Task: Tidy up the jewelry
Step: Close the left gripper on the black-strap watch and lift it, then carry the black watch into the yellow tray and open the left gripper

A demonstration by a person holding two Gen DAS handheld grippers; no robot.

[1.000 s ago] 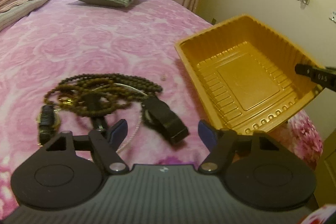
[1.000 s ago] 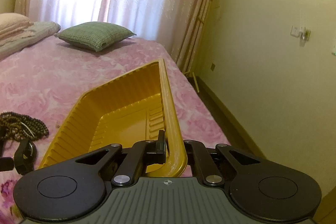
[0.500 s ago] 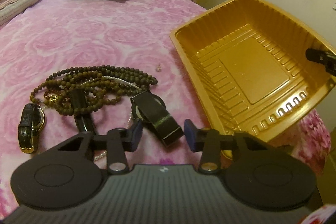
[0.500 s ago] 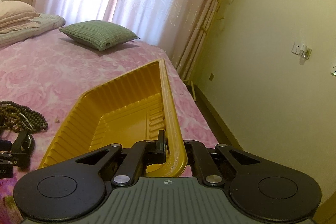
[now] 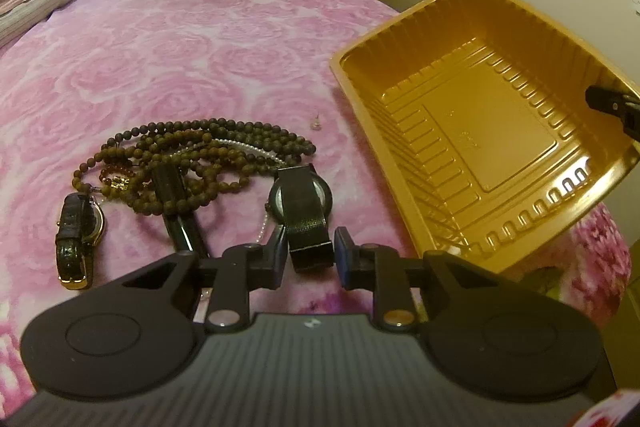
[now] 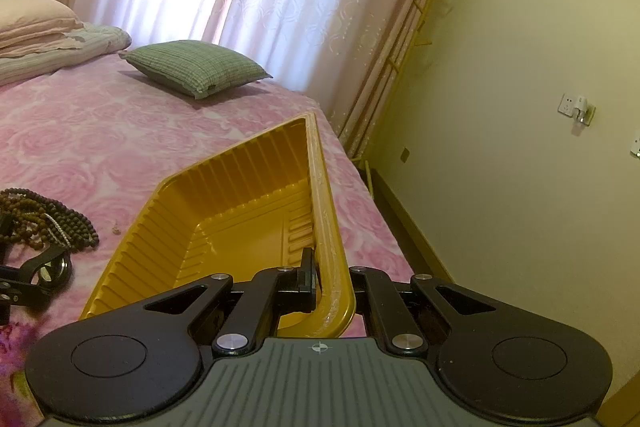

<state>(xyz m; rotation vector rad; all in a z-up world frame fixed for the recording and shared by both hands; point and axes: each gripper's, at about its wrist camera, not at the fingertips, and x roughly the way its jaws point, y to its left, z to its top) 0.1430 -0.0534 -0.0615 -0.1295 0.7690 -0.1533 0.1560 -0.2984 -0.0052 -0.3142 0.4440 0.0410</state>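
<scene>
- Closing on the black mesh strap of the round-faced watch (image 5: 303,205), the left gripper (image 5: 311,259) has just been narrowing its jaws from a wide spread; the strap end now lies between the blue pads, the left pad against it and a thin gap showing at the right pad, so a firm grip is not yet certain.
- Judged meaning: the pick-up of the first piece is under way, and no jewelry has yet reached the gold tray (image 5: 404,211).
- Right of the watch, the tray is empty and tilted, its near-left rim down on the pink bed cover (image 5: 180,67).
- Left of the watch lie the tangled brown bead strands (image 5: 208,143), with a dark oblong piece (image 5: 176,203) under them; further left is a second watch with a glossy black strap (image 5: 76,231).
- Left gripper pose: angled steeply down onto the bed, low over the strap end.
- Right gripper (image 6: 332,287) pose: angled gently downward, jaws clamped on the tray's right rim (image 6: 328,227), one finger inside the wall and one outside, as before; it holds that side raised.
</scene>
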